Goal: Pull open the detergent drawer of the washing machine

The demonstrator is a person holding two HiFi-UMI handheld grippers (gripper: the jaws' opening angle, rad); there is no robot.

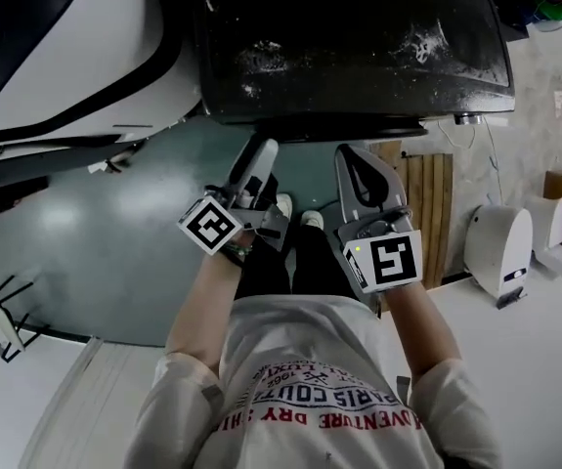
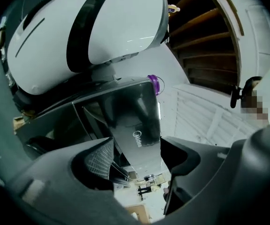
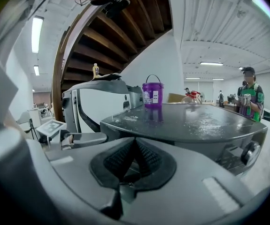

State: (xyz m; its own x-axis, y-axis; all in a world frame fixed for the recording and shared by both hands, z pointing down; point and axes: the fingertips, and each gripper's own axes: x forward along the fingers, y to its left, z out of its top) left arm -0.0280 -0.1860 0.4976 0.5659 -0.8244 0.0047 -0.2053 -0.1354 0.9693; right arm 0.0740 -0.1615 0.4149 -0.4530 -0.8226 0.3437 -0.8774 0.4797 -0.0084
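Approach step only: left gripper (image 1: pixel 259 156) jaws apart and empty, right gripper (image 1: pixel 359 164) jaws pressed together, both just short of the washing machine (image 1: pixel 359 37), detergent drawer on its near front not clearly visible, next likely reaching for its edge.

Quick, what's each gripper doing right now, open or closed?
Left gripper: open, holding nothing.
Right gripper: closed, holding nothing.
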